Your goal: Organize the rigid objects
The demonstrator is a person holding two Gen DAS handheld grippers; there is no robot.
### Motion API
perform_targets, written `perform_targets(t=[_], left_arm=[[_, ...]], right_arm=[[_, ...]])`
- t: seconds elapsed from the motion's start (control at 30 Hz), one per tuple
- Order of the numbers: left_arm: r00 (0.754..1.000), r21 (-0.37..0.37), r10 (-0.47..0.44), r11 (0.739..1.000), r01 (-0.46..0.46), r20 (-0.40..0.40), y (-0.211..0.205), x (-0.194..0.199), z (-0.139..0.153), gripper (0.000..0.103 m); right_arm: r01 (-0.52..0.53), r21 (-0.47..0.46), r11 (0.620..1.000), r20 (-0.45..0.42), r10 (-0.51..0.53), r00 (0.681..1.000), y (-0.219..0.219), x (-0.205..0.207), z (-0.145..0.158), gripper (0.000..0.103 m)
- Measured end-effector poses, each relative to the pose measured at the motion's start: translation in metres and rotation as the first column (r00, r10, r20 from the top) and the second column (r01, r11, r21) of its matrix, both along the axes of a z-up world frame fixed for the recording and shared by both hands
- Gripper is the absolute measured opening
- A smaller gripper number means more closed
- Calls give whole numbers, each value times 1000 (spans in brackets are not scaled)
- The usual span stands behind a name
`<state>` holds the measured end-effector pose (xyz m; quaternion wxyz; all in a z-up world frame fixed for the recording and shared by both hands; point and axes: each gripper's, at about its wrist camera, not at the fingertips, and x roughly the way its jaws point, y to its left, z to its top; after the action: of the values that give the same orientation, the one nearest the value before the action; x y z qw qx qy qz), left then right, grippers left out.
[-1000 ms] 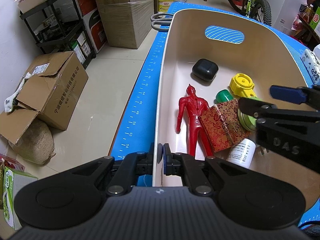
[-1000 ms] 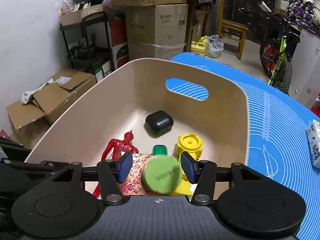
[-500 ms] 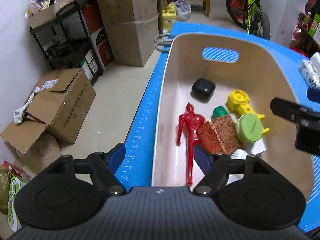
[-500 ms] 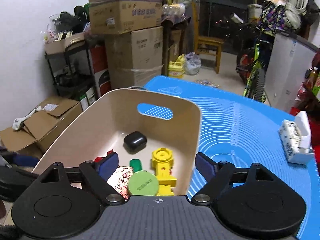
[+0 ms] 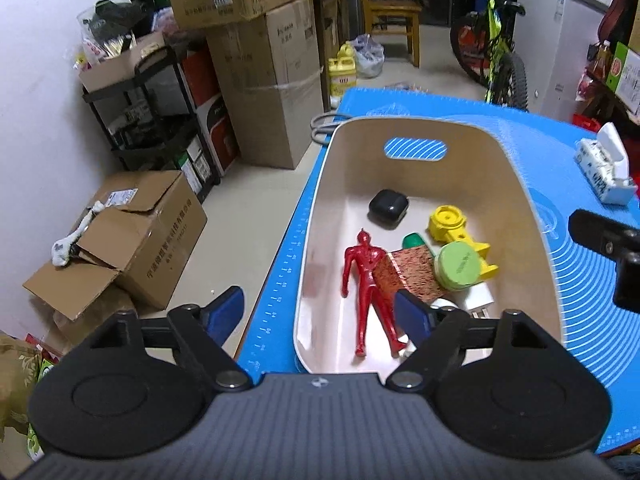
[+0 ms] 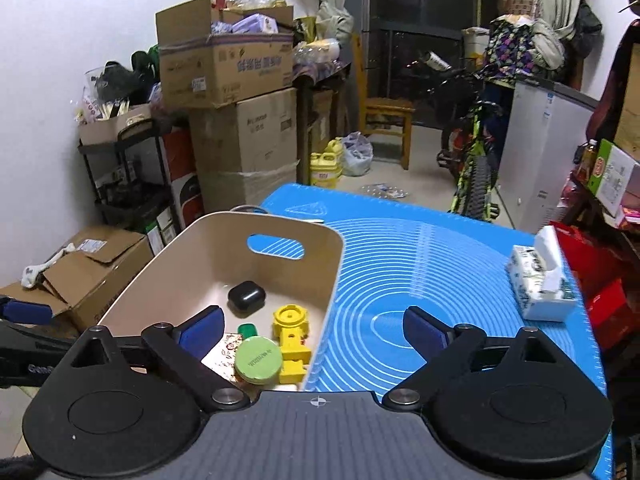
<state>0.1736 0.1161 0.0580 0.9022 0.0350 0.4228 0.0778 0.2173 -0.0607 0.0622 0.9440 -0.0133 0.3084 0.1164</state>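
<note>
Even indoor light fell from overhead, bright on the white wall (image 6: 48, 80) and dim toward the far window (image 6: 420, 48). Both views were sharp, shadows soft, and fisheye bending curved the edges.

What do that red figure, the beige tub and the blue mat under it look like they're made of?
The red figure looks like moulded plastic: one even colour with a slight gloss. The beige tub also seems plastic, with smooth, matte, rounded walls and a cut-out handle. The blue mat is probably silicone or soft vinyl: flat, printed with white rings and ruler marks.
</note>
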Motion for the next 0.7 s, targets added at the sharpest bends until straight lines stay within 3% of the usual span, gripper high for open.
perform_targets(t=[0.4,0.7], left_arm=[[997,-45,-41,998,43,60,-26,-50,27,87],[991,-21,-98,995,100,94,-54,-85,38,88]], right_arm=[[63,5,998,13,-64,998,-46,-66,24,97],[81,8,997,32,-82,996,-64,-111,36,97]])
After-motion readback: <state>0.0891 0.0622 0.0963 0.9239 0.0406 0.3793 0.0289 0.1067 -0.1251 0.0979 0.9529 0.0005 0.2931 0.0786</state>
